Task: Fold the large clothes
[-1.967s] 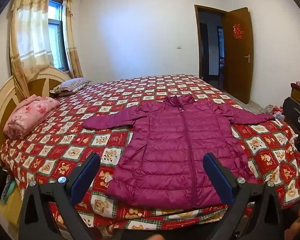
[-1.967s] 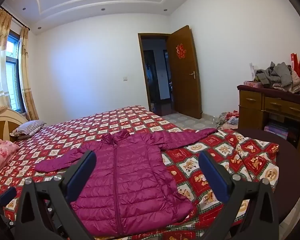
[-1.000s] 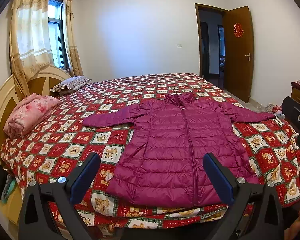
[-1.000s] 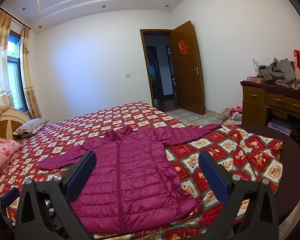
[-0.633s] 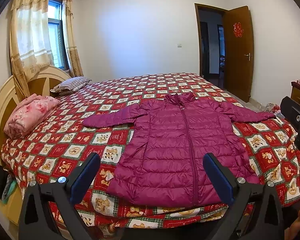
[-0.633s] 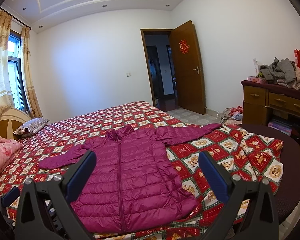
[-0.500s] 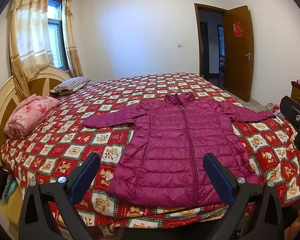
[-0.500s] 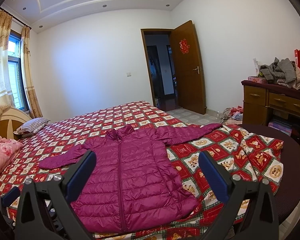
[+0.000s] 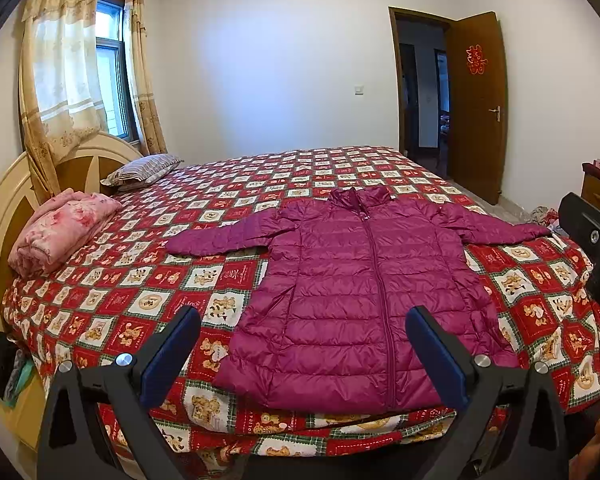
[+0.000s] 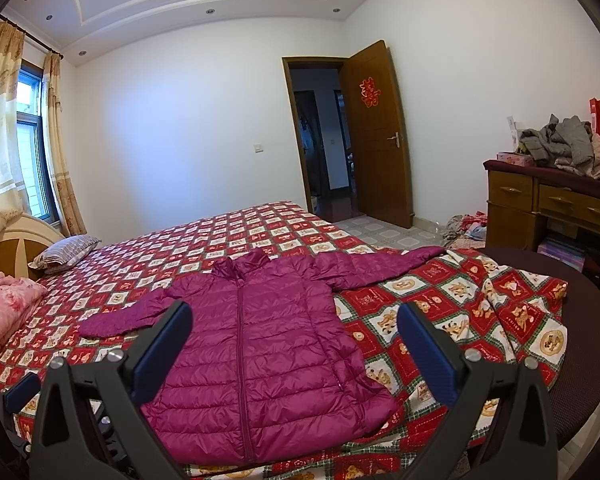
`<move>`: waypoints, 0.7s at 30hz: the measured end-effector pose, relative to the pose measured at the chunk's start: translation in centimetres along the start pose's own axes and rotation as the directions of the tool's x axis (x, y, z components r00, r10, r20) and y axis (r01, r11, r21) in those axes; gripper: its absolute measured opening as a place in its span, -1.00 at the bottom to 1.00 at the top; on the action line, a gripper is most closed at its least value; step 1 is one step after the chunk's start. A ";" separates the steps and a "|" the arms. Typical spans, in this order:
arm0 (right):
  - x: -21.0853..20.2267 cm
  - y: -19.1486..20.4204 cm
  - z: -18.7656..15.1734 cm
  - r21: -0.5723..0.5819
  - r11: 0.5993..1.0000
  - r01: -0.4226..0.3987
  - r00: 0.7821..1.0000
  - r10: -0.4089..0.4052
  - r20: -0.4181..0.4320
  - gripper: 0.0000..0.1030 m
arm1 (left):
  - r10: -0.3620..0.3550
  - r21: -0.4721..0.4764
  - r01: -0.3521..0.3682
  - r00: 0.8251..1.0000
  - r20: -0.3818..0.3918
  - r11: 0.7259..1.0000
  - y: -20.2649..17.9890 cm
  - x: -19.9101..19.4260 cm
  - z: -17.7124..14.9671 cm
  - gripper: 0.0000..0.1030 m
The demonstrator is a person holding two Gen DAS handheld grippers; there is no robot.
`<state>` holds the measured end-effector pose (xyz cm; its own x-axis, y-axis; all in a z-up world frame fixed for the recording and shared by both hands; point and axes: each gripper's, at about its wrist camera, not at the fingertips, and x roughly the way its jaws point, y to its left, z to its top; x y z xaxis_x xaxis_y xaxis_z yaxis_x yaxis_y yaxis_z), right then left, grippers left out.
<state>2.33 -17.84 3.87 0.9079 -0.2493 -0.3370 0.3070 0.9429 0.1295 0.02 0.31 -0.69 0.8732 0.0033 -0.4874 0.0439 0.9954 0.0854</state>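
Note:
A magenta quilted puffer jacket (image 9: 364, 288) lies flat and zipped on the bed, front up, collar away from me, both sleeves spread out to the sides. It also shows in the right wrist view (image 10: 260, 344). My left gripper (image 9: 300, 340) is open and empty, held above the jacket's hem at the near bed edge. My right gripper (image 10: 294, 336) is open and empty, also back from the hem. Neither touches the jacket.
The bed has a red checked bear-print cover (image 9: 140, 276). A folded pink quilt (image 9: 60, 232) and a striped pillow (image 9: 144, 168) lie by the headboard. A wooden dresser (image 10: 552, 208) piled with clothes stands at right. The door (image 10: 380, 136) is open.
Both grippers have only drifted slightly. The right wrist view rose a little two seconds ago. The jacket has not moved.

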 end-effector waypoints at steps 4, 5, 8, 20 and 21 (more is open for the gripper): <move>0.0 0.0 0.0 -0.001 1.000 -0.001 1.000 0.001 -0.001 1.00 | 0.000 -0.002 0.000 1.000 -0.001 1.000 0.0 0.0 0.0 0.98; 0.0 -0.1 0.0 -0.001 1.000 -0.001 1.000 0.001 -0.002 1.00 | 0.000 0.000 0.000 1.000 0.000 1.000 0.0 0.0 0.0 0.98; 0.0 0.1 0.1 -0.003 1.000 -0.001 1.000 0.001 -0.002 1.00 | 0.000 0.001 0.000 1.000 0.000 1.000 0.0 0.0 0.0 0.98; 0.0 0.0 0.1 -0.001 1.000 -0.002 1.000 0.002 -0.002 1.00 | 0.000 -0.001 0.000 1.000 0.001 1.000 0.0 0.0 0.0 0.98; 0.0 0.0 0.1 -0.001 1.000 -0.002 1.000 0.002 -0.002 1.00 | 0.000 -0.001 0.000 1.000 0.001 1.000 -0.1 0.0 0.0 0.98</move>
<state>2.37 -17.82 3.94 0.9077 -0.2473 -0.3390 0.3053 0.9435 0.1290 0.04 0.25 -0.68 0.8737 0.0037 -0.4865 0.0430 0.9955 0.0849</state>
